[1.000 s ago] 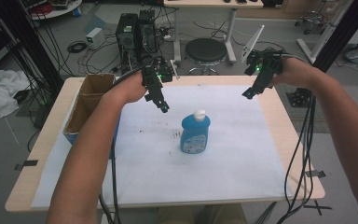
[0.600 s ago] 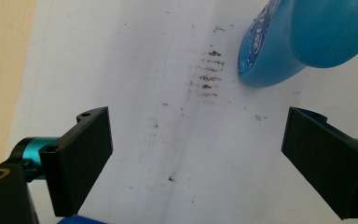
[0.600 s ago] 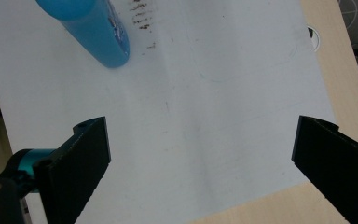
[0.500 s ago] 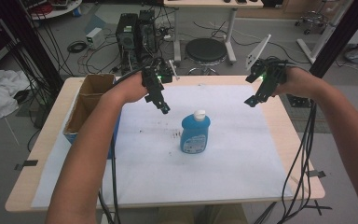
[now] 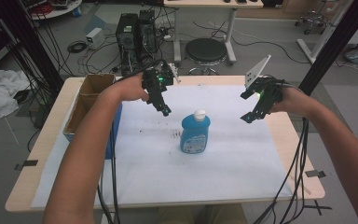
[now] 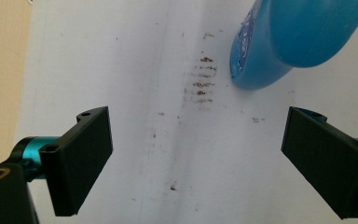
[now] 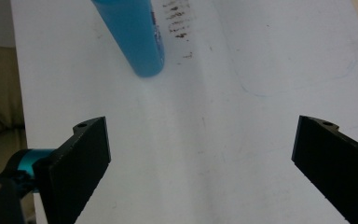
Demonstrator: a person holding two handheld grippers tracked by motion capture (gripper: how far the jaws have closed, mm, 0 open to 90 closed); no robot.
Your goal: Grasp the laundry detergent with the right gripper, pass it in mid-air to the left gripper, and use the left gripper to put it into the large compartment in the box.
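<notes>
A blue bottle (image 5: 195, 134) with a white cap stands upright on the white sheet (image 5: 168, 177) in the middle of the table. Its lower body shows in the left gripper view as the blue bottle (image 6: 289, 42) and in the right gripper view as the blue bottle (image 7: 133, 35). My left gripper (image 5: 164, 108) hovers open above the sheet, just behind and left of the bottle. My right gripper (image 5: 251, 115) hangs open to the bottle's right, apart from it. Nothing sits between the jaws of the left gripper (image 6: 196, 158) or the right gripper (image 7: 200, 168).
An open cardboard box (image 5: 91, 100) stands at the table's left side. Brown smudges (image 6: 203, 79) mark the sheet next to the bottle. Cables (image 5: 293, 172) trail off the right edge. A stool (image 5: 207, 49) and computer towers (image 5: 135, 30) stand behind the table.
My right gripper has moved down and toward the bottle. The left gripper has barely shifted. The bottle has stayed put.
</notes>
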